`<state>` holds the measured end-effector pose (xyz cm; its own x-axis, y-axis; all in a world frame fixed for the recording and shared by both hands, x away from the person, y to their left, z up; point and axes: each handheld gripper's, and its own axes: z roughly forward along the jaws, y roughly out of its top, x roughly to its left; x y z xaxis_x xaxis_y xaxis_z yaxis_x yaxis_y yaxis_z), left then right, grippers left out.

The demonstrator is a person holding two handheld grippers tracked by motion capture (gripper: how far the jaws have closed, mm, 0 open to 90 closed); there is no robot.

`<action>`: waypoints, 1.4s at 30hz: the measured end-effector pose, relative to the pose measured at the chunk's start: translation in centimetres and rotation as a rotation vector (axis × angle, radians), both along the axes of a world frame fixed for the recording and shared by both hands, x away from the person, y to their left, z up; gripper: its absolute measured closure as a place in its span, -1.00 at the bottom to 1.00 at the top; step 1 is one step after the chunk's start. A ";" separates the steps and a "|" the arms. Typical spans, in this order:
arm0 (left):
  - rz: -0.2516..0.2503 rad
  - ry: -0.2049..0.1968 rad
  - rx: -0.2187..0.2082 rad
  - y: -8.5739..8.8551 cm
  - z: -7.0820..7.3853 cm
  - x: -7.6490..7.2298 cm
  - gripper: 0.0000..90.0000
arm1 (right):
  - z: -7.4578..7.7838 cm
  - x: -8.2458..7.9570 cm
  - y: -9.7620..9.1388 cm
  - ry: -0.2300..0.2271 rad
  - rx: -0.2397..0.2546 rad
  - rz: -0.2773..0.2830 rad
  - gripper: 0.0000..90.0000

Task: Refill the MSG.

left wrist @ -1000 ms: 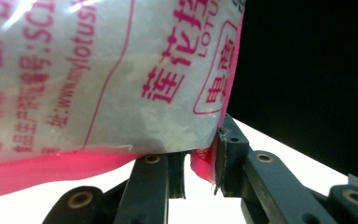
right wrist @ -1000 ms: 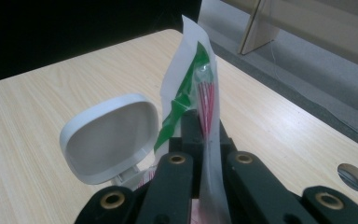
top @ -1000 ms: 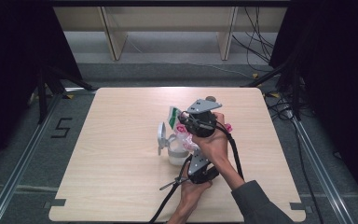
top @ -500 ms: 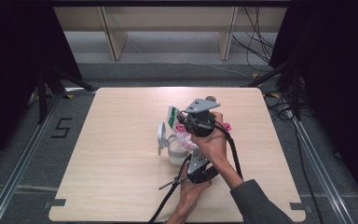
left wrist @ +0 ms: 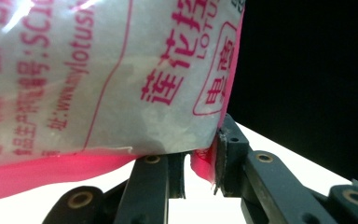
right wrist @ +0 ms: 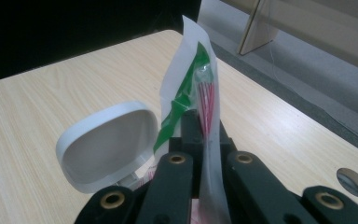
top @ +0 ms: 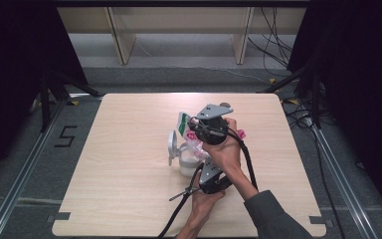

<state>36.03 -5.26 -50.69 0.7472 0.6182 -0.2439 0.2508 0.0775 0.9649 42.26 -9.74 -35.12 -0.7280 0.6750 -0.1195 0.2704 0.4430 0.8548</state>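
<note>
The pink-printed bag (top: 195,144), pinched at opposite ends by the left gripper (top: 202,167) and the right gripper (top: 195,130), hangs tipped over the open white container (top: 186,162) near the table's (top: 104,189) middle – mid-pour, I'd say; next, tilt steeper

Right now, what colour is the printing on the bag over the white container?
Pink-red lettering and border on a whitish bag, clearest in the left gripper view.

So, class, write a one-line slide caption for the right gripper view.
Right gripper pinches a plastic bag's edge beside an open white lid.
</note>
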 end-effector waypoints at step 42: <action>0.002 -0.003 -0.015 0.1 0.0 0.0 0.69 | -0.2 -0.2 0.8 -0.005 -0.034 0.014 1.00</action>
<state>36.05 -5.11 -50.69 0.7470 0.6159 -0.2505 0.2475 0.0921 0.9645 42.04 -8.94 -35.32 -0.7365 0.6606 -0.1456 0.2602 0.4753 0.8405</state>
